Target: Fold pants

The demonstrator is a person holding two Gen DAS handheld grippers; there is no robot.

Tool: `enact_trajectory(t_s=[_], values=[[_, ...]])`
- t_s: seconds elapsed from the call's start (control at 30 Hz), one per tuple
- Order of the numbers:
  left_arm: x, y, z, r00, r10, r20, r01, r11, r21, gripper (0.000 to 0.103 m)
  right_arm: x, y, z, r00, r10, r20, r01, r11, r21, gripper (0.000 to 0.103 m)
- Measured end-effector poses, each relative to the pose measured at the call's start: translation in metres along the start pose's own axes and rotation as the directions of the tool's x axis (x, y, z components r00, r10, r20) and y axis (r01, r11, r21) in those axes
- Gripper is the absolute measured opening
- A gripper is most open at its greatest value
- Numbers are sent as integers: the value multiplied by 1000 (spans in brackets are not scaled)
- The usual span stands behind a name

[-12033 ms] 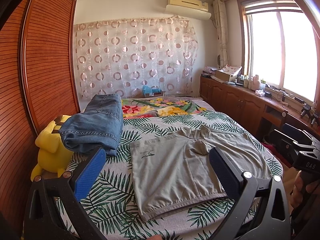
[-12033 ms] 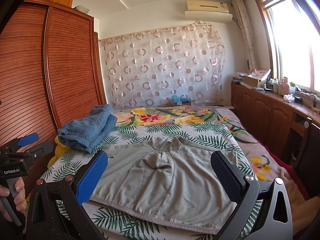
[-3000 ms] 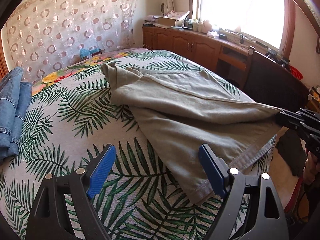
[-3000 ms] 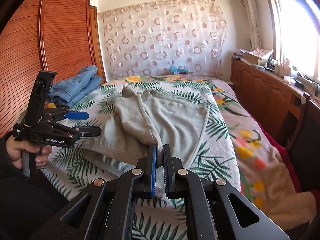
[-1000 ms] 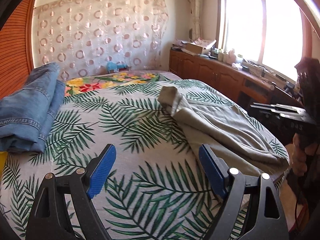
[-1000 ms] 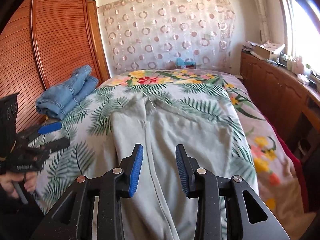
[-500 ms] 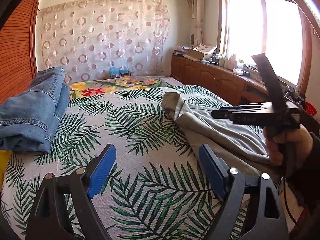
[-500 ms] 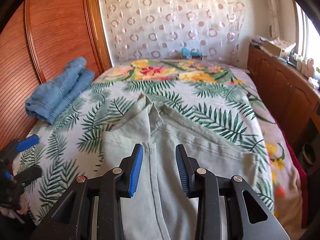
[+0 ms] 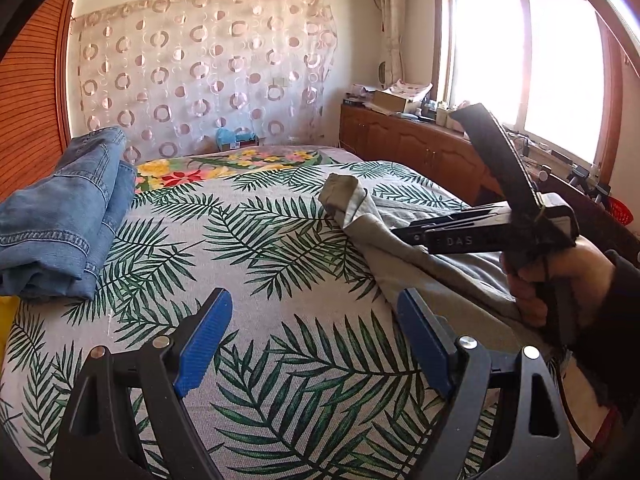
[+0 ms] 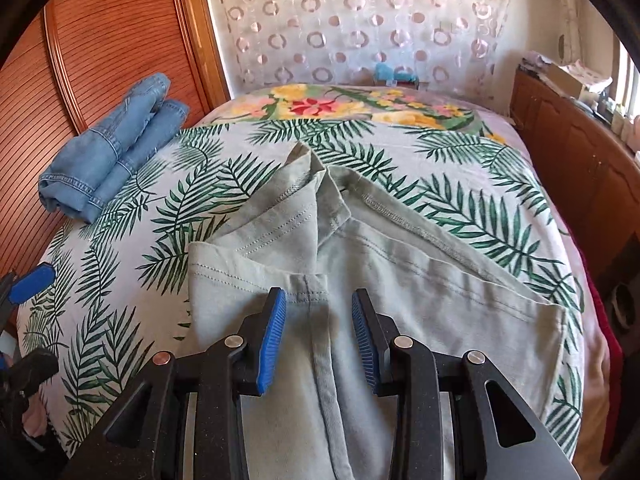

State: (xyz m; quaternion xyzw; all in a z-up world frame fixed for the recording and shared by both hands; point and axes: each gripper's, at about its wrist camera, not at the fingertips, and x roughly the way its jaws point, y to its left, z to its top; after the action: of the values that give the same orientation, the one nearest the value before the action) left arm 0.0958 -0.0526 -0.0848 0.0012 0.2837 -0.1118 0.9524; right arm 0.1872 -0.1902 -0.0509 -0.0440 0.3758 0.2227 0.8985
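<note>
The grey-green pants (image 10: 400,280) lie folded lengthwise, one leg over the other, on the right half of the palm-leaf bedspread (image 10: 160,208). In the left wrist view they show as a bunched ridge (image 9: 380,232) at the right. My right gripper (image 10: 319,320) is open, held low over the pants with a seam running between its blue pads (image 10: 272,332). It also shows in the left wrist view (image 9: 460,236), held by a hand above the pants. My left gripper (image 9: 316,332) is open and empty over bare bedspread left of the pants.
Folded blue jeans (image 9: 64,216) lie at the bed's far left by the wooden wardrobe (image 10: 120,40). A wooden cabinet (image 9: 420,152) under the window runs along the right of the bed. A circle-patterned curtain (image 9: 200,72) hangs behind the bed.
My right gripper has moved forward and lower over the pants, with the fold seam now between its pads. It sits closer in the left wrist view. The left gripper has barely moved.
</note>
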Motion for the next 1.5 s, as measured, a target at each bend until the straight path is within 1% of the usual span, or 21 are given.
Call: enact_trajectory(t_s=[0.23,0.27,0.33,0.37,0.4,0.5,0.6,0.7,0.8,1.0,1.27,1.5], values=[[2,0,-2,1000,-1,-7,1,1000,-6,85,3,4,0,1000,27,-8,-27,999,-16,35],[2,0,-2,1000,-2,-8,2,1000,-5,85,3,4,0,999,33,-6,-33,999,-18,26],[2,-1,-3,1000,-3,-12,3,1000,-1,85,2,4,-2,998,68,-5,-68,997,-23,17],[2,-1,-3,1000,-3,-13,3,1000,1,85,1,5,-3,997,75,-1,-75,997,-32,8],[3,-2,-3,1000,-4,-15,4,1000,4,85,-1,6,-4,997,83,4,-83,996,-39,6],[3,-2,-4,1000,-6,-19,6,1000,4,85,-12,7,-7,996,87,37,-85,995,-54,5],[4,-3,-5,1000,-7,-25,7,1000,5,85,-30,3,-9,993,78,92,-73,996,-49,4],[5,-3,-6,1000,-9,-27,9,1000,7,85,-48,-4,-9,988,52,142,-46,998,-44,4],[5,-3,-6,1000,-10,-26,10,1000,6,85,-63,-16,-10,985,18,174,-13,999,-34,4],[6,-4,-6,999,-19,-36,20,1000,6,85,-81,-42,-15,981,-52,185,53,999,1,4],[8,-9,-7,999,-25,-45,26,999,20,85,-90,-55,-16,977,-131,168,130,991,14,4],[8,-7,-7,999,-23,-44,23,1000,13,85,-93,-66,-9,965,-210,160,208,978,27,4]])
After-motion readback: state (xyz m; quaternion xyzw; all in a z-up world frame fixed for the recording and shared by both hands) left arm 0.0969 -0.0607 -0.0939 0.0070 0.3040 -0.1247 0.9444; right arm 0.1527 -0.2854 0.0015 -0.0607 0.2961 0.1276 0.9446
